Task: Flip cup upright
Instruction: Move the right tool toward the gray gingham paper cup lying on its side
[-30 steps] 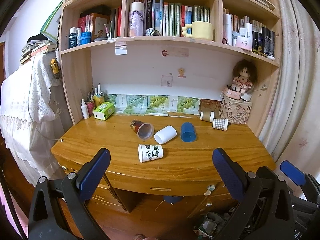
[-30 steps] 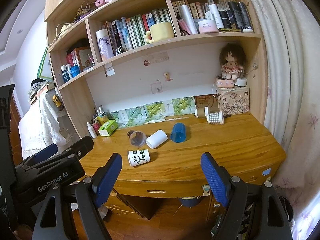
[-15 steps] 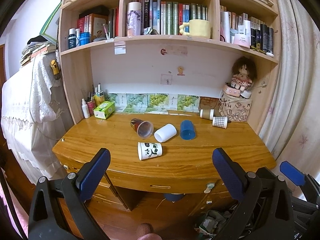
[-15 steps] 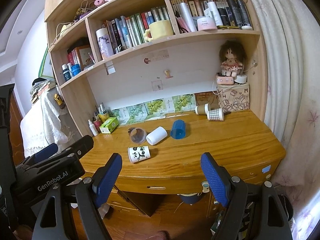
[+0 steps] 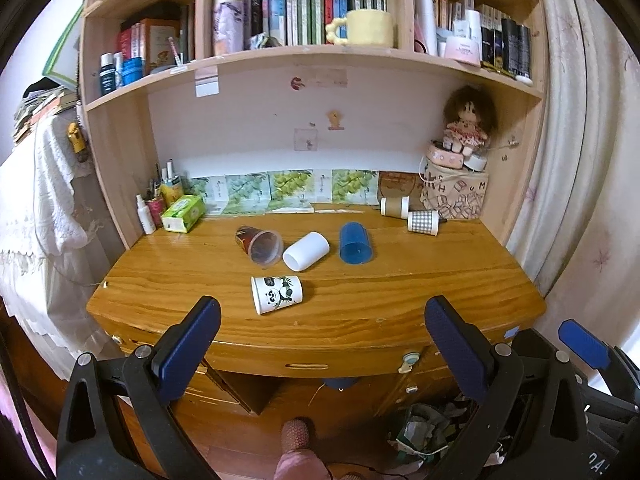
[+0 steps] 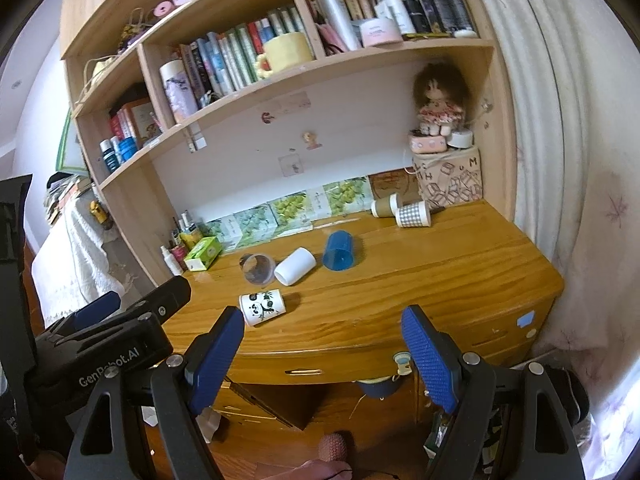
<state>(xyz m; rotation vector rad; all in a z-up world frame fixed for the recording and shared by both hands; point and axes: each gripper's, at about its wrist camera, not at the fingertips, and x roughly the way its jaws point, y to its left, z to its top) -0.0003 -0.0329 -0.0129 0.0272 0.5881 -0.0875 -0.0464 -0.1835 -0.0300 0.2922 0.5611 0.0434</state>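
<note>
Our left gripper [image 5: 320, 324] wears two blue, finely textured pads [image 5: 188, 344] on glossy black plastic arms with triangular cut-outs, each fixed by round silver screws [image 5: 140, 351]. Our right gripper [image 6: 322, 338] is built the same: blue cross-hatched pads [image 6: 428, 360], black frames, silver screws [image 6: 469, 358]. In the right wrist view, the black body of our left unit carries white "GenRobot.AI" lettering [image 6: 108, 368].
</note>
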